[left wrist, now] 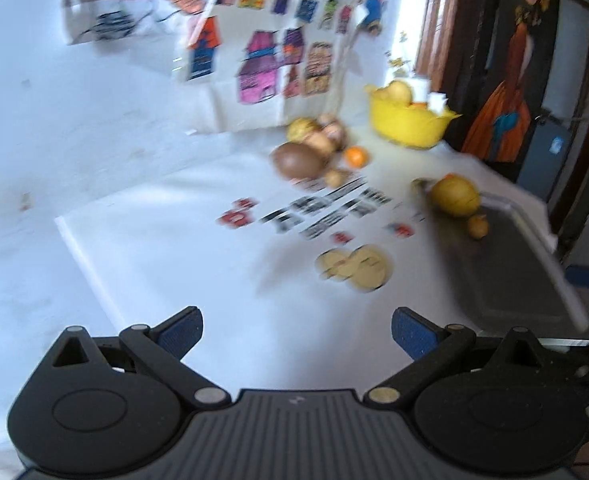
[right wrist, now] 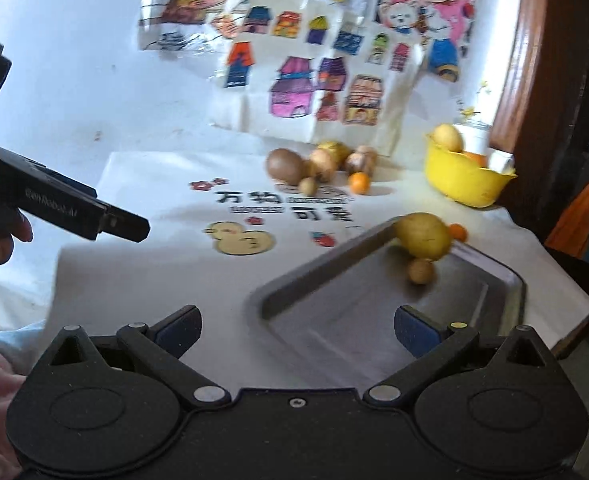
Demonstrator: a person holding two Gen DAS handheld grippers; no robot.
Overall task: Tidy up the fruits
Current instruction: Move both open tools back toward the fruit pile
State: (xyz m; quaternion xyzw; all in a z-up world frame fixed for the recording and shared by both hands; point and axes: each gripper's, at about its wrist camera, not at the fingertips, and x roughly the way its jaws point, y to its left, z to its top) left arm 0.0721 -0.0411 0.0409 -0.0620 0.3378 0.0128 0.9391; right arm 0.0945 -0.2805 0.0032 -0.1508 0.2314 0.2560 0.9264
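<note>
Both claws, left claw [left wrist: 296,330] and right claw [right wrist: 297,330], spread wide and empty above the bench [right wrist: 142,276]. Loose fruit pile [right wrist: 318,166] at far centre by the printed bag [right wrist: 310,92]; large yellow fruit [right wrist: 424,235] and small brown one [right wrist: 421,271] in the grey tray [right wrist: 334,320] near right; more in the yellow bowl [right wrist: 460,184] far right. Judged firm, round, smooth, liable to roll: best gripped across the widest middle.
</note>
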